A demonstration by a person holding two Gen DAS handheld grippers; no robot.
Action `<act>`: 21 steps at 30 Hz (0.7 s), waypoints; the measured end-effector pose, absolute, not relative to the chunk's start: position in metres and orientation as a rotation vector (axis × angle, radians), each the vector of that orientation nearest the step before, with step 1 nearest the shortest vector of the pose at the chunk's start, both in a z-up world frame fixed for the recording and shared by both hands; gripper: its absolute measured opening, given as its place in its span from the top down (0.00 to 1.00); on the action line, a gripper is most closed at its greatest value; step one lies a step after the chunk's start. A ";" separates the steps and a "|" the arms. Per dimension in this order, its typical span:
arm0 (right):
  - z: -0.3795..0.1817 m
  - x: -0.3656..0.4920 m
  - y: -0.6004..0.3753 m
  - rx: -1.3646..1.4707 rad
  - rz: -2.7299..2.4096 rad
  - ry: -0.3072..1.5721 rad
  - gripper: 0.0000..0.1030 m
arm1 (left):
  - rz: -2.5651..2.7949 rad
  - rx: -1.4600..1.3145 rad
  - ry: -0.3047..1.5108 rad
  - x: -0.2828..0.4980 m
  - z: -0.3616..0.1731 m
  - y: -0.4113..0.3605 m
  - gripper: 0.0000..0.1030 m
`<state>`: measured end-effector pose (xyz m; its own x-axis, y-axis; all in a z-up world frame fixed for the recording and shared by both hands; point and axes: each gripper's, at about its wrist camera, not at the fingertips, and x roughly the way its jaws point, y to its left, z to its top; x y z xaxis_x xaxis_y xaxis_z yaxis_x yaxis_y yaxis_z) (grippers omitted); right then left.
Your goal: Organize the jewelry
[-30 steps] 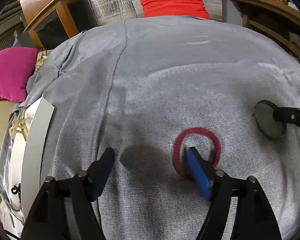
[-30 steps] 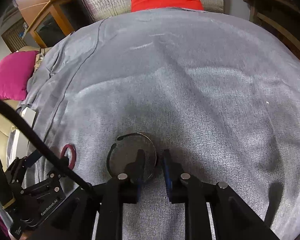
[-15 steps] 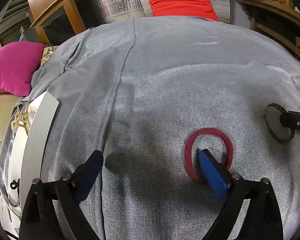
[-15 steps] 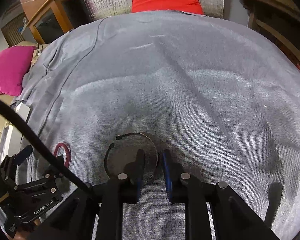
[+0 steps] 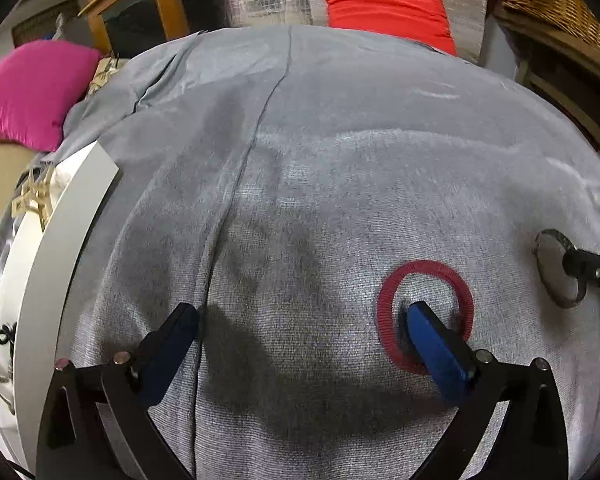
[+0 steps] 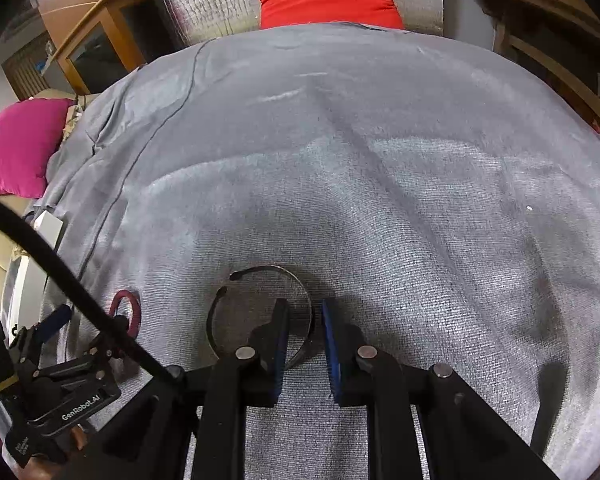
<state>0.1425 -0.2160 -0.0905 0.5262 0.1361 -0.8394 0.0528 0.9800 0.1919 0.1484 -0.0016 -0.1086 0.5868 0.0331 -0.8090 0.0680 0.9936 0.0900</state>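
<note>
On a grey cloth (image 5: pixel 340 184) spread over a rounded surface, the left gripper (image 5: pixel 304 320) has its jaws opening wide — one blue finger (image 5: pixel 432 344) rests inside a red bangle (image 5: pixel 424 316) that lies flat on the fabric, with nothing pinched. Just to its right, the right gripper (image 6: pixel 305 328) straddles the rim of a thin dark open bangle (image 6: pixel 260 308) with its jaws narrow — whether the pads actually press on the wire cannot be told.

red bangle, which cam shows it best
The left wrist view. There the red bangle lies large and nearly whole on the grey cloth, with one finger of the left gripper inside the ring. The right wrist view shows it small, far left, partly hidden.
</note>
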 end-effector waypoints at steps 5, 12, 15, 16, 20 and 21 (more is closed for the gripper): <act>-0.089 0.139 -0.220 0.217 0.063 1.017 0.82 | -0.074 0.124 1.007 0.155 -0.099 0.002 0.00; -0.088 0.138 -0.222 0.235 0.072 1.022 0.82 | -0.191 0.095 0.966 0.141 -0.084 -0.007 0.03; -0.088 0.137 -0.222 0.236 0.076 1.021 0.82 | -0.227 0.134 0.985 0.141 -0.088 -0.019 0.29; -0.088 0.136 -0.223 0.238 0.076 1.020 0.83 | -0.236 0.137 0.994 0.142 -0.090 -0.021 0.34; -0.088 0.136 -0.223 0.231 0.077 1.015 0.85 | -0.273 0.115 1.001 0.143 -0.092 -0.021 0.56; -0.087 0.135 -0.223 0.229 0.074 1.013 0.86 | -0.290 0.104 1.004 0.143 -0.092 -0.021 0.63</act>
